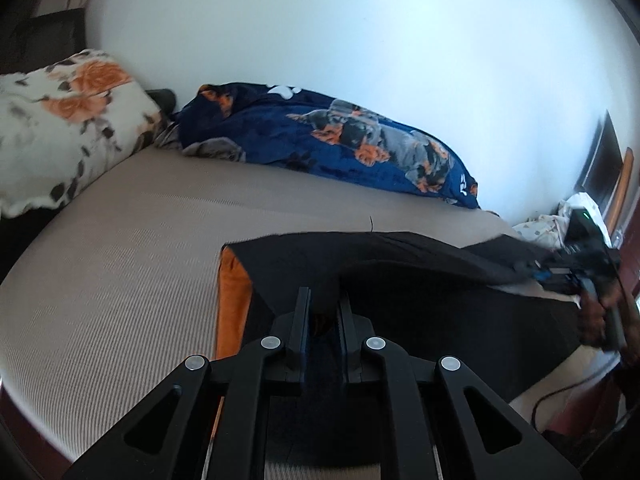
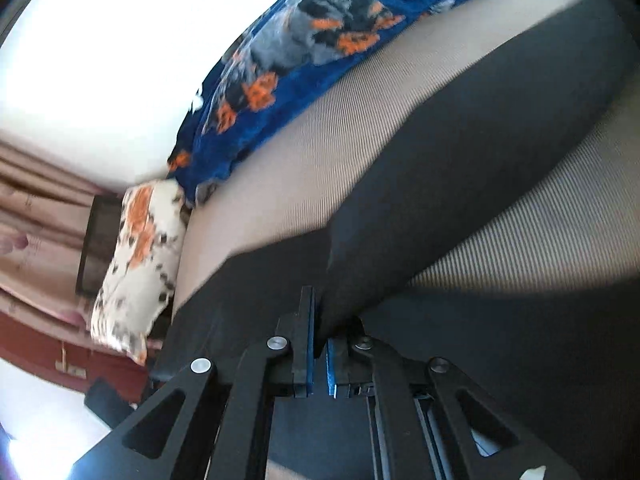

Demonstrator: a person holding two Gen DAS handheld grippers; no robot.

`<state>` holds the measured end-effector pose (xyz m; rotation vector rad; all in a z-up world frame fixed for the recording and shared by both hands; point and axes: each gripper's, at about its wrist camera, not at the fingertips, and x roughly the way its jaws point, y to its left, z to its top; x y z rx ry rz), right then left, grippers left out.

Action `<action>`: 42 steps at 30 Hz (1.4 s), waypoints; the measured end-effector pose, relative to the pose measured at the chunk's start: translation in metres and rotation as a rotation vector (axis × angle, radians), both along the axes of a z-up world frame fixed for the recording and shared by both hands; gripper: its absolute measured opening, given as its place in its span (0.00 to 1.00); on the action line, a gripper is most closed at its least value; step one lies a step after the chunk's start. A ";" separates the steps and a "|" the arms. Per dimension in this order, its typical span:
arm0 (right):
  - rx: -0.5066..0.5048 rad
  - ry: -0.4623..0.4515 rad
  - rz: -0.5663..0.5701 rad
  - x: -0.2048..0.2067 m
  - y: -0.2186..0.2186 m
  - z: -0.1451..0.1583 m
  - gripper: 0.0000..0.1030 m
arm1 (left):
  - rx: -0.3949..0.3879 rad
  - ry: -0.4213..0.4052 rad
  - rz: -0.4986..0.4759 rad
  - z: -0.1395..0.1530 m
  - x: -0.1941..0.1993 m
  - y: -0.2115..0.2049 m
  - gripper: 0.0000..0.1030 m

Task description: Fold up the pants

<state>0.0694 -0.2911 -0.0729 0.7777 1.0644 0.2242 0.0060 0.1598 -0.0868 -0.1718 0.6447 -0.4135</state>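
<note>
Black pants [image 1: 400,280] with an orange lining [image 1: 232,300] at the left end are held up across the beige bed [image 1: 120,260]. My left gripper [image 1: 323,300] is shut on a fold of the pants' cloth near that end. In the left wrist view my right gripper [image 1: 560,270] shows at the far right, shut on the other end. In the right wrist view my right gripper [image 2: 326,312] pinches the black pants [image 2: 460,140], which stretch away over the bed [image 2: 320,152].
A blue dog-print blanket [image 1: 340,140] lies bunched along the white wall; it also shows in the right wrist view [image 2: 288,64]. A floral pillow [image 1: 68,120] sits at the bed's head. Clutter and a dark frame [image 1: 600,168] stand at the right.
</note>
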 end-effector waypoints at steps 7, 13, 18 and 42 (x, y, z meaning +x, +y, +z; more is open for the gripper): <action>0.025 0.112 0.024 -0.083 0.019 -0.029 0.04 | 0.025 0.045 0.020 -0.016 -0.031 0.011 0.12; 0.023 0.172 0.042 -0.106 0.030 -0.051 0.04 | 0.046 0.072 0.048 -0.033 -0.042 0.016 0.14; 0.010 0.175 0.054 -0.107 0.037 -0.055 0.04 | 0.103 0.066 0.095 -0.039 -0.045 0.018 0.29; 0.095 0.021 -0.143 -0.138 -0.056 -0.041 0.27 | 0.211 0.129 -0.069 -0.061 -0.026 -0.060 0.61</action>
